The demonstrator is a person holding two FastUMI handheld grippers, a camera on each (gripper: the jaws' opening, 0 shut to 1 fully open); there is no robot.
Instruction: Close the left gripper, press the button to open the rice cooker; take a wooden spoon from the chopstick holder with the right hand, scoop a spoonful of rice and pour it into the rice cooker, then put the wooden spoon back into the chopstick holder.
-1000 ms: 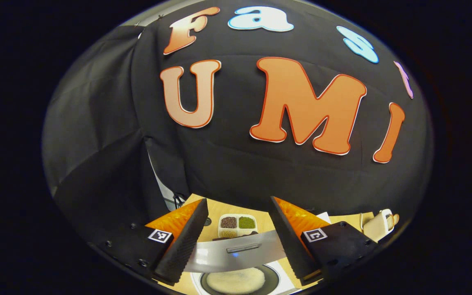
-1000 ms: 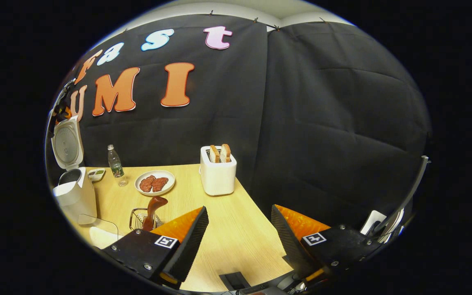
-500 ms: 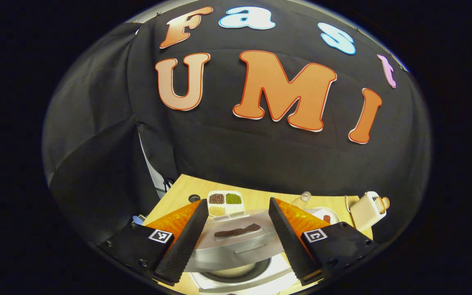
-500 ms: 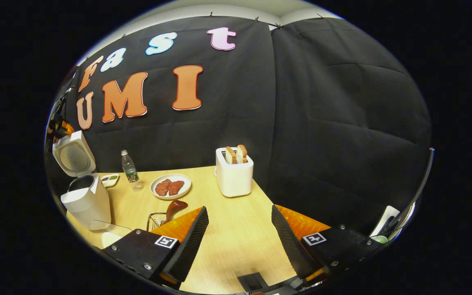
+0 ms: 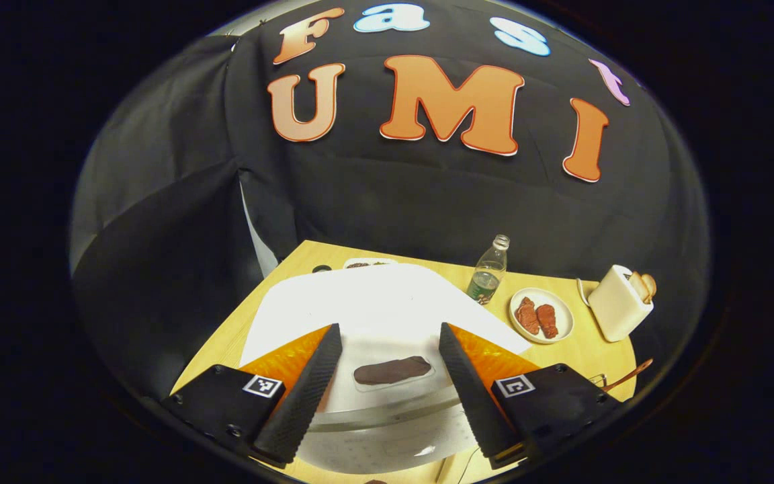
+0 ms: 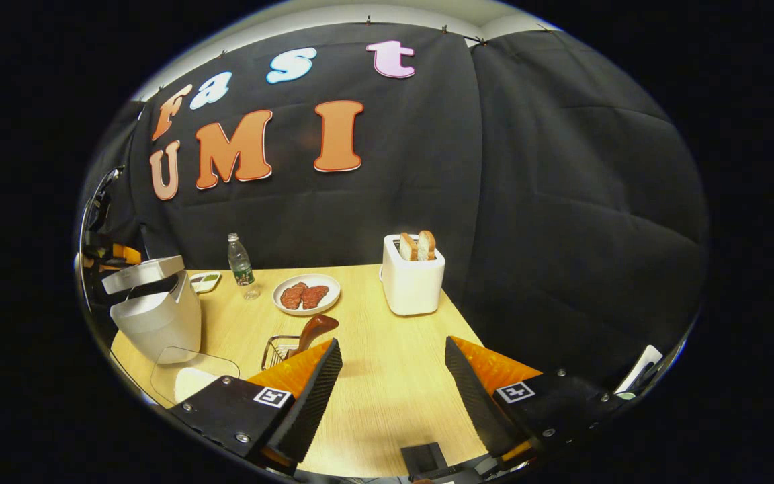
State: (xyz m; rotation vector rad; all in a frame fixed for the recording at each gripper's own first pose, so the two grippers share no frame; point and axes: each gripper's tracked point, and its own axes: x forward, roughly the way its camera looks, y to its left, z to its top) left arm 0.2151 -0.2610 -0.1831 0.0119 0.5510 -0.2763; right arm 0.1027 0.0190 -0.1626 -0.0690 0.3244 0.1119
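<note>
Fingers of the left gripper (image 5: 388, 329) are released and spread apart, holding nothing. They hang over the white rice cooker with the silver-grey lid (image 5: 387, 296), and the lid's dark oval patch (image 5: 392, 370) lies between them toward 6 o'clock. In the right gripper view, at the far left, the cooker (image 6: 155, 312) sits with its lid tilted slightly ajar at the front, not latched flat. I cannot tell whether any rice is inside.

Toward 7 o'clock of the cooker in that view lies a shallow white rice dish under a clear cover (image 6: 189, 376), on the pale wooden counter (image 6: 387, 390). Next along is the small wire chopstick holder (image 6: 279, 348), and the brown wooden spoon (image 6: 312, 331) stands in it. The spoon's broad end is up and its long axis leans toward 1 o'clock.

The fingers of the right gripper (image 6: 392, 341) are likewise released and empty. The spoon sits at about 10 o'clock from them, just beyond the tip of the left-hand finger. It is far nearer to this gripper than to the left one, which sees it only low at its 4 o'clock (image 5: 629, 375).

My judgement is that any reach for the spoon falls to the right hand. It would need a short swing toward 10 o'clock, with the fingers turned to close across that leaning shaft, not along it.
</note>
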